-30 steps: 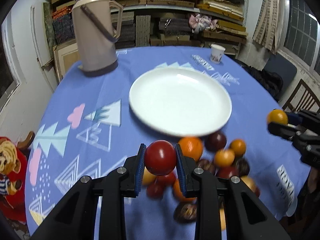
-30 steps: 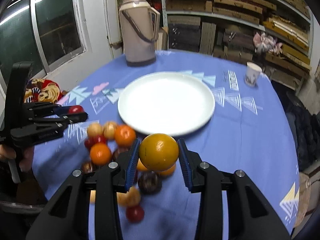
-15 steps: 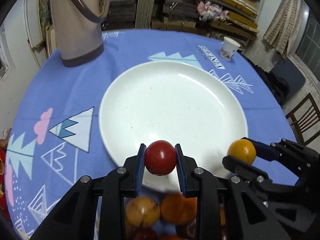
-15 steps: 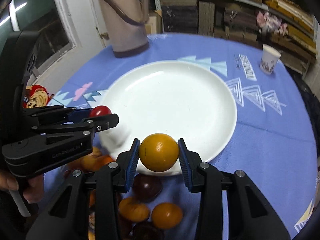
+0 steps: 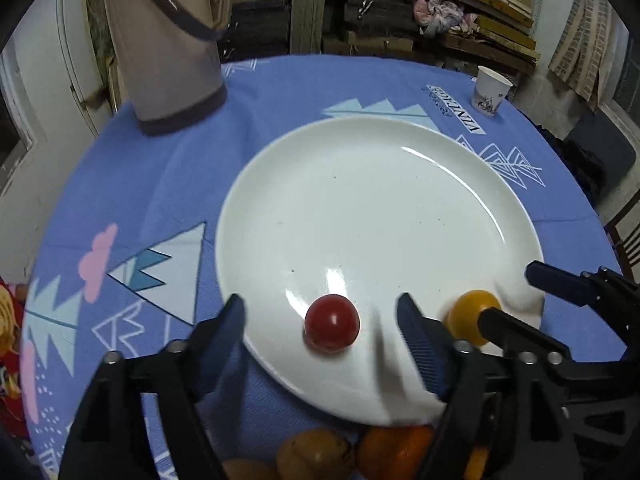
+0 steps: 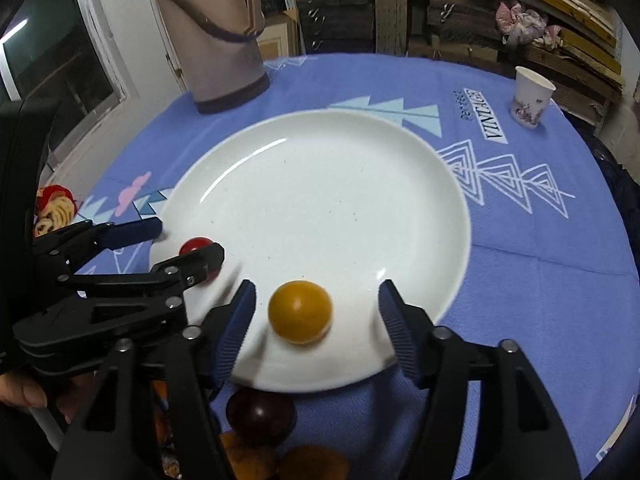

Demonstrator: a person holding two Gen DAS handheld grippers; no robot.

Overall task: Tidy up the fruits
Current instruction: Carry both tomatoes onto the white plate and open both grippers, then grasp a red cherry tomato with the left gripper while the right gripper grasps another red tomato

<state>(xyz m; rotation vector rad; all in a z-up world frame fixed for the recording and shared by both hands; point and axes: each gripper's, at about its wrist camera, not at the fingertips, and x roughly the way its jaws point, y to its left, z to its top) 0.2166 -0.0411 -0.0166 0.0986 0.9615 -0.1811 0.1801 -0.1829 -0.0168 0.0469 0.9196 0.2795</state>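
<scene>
A red round fruit [image 5: 331, 322] lies on the near part of the white plate [image 5: 360, 184]. My left gripper [image 5: 320, 324] straddles it with jaws opening, pads clear of it. A yellow-orange fruit [image 6: 300, 312] rests on the plate's [image 6: 320, 168] near rim area between the fingers of my right gripper [image 6: 314, 314], whose jaws are opening too, without touching it. Each gripper shows in the other's view: the right one [image 5: 508, 300] beside the yellow fruit [image 5: 472, 316], the left one [image 6: 176, 246] around the red fruit [image 6: 196, 246]. Several more fruits [image 5: 360, 454] lie on the cloth just before the plate.
A tall beige thermos jug [image 5: 164, 40] stands at the back left of the blue patterned tablecloth [image 5: 160, 184]. A paper cup [image 5: 490, 90] sits at the back right. Shelves of stacked goods lie behind the table. A dark fruit [image 6: 260, 412] lies close under the right gripper.
Both grippers came forward over the plate and down with their fruits, then spread their jaws. The red and the yellow fruit now lie free on the plate.
</scene>
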